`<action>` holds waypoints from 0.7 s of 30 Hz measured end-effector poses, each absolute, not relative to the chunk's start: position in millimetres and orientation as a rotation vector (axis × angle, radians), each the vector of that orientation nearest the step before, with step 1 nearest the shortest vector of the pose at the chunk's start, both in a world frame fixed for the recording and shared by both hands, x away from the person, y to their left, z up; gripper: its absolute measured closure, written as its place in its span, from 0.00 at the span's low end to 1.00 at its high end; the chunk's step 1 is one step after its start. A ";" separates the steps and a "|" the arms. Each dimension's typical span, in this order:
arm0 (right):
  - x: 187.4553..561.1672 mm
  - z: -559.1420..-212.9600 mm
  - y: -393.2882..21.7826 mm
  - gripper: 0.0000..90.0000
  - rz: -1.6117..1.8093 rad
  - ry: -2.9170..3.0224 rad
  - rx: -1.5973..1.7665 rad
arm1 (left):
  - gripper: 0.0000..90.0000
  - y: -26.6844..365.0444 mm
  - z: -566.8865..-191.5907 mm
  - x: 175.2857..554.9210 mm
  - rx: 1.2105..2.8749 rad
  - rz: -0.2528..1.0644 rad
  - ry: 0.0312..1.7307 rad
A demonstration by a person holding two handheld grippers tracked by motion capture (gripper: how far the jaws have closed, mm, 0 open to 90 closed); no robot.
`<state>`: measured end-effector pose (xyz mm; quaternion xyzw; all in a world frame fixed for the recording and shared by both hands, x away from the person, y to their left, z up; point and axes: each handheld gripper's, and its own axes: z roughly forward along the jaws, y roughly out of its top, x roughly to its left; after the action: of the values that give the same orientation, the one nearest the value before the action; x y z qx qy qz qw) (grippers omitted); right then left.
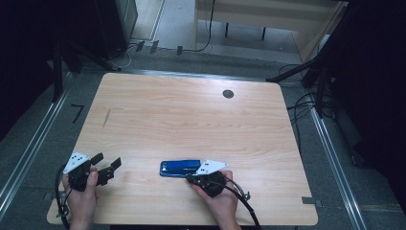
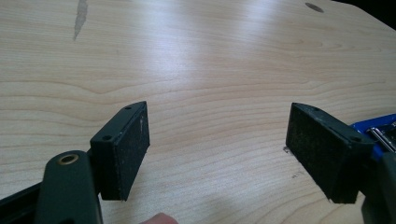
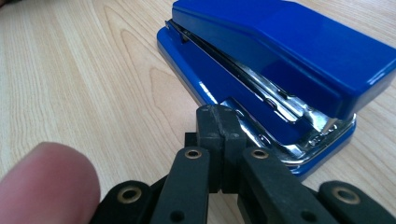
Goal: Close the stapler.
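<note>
- One blue stapler (image 1: pixel 180 168), glossy, with a wedge-shaped top and a bright metal channel inside, lies flat near the table's near edge, slightly right of centre.
- One table (image 1: pixel 191 115), pale wood grain with rounded corners and a single dark round hole (image 1: pixel 228 94) far right.
- Right gripper (image 1: pixel 193 178): matte black jaws pressed together (nothing between them), tips right at the stapler's right end.
- Left gripper (image 1: pixel 106 163), near left, well apart from the stapler: two rough-faced rectangular pads (image 2: pixel 135 144) standing wide, empty.
</note>
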<state>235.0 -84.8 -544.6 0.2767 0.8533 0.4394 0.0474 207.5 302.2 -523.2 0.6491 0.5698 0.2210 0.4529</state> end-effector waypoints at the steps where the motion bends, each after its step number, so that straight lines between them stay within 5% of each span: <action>1: 234.9 -544.6 -84.4 1.00 1.340 2.601 0.851 | 0.24 302.0 -523.4 207.7 1.607 0.545 1.406; 12: 234.0 -544.0 -84.6 1.00 1.403 2.588 0.890 | 0.24 298.5 -524.6 208.5 1.632 0.544 1.383; 21: 228.7 -535.9 -104.2 0.75 1.504 2.483 0.940 | 0.24 295.5 -525.1 209.4 1.659 0.554 1.384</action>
<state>228.7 -104.2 -535.9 0.3078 0.8128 0.4925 0.0452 209.4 295.5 -525.1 0.6680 0.5571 0.2231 0.4400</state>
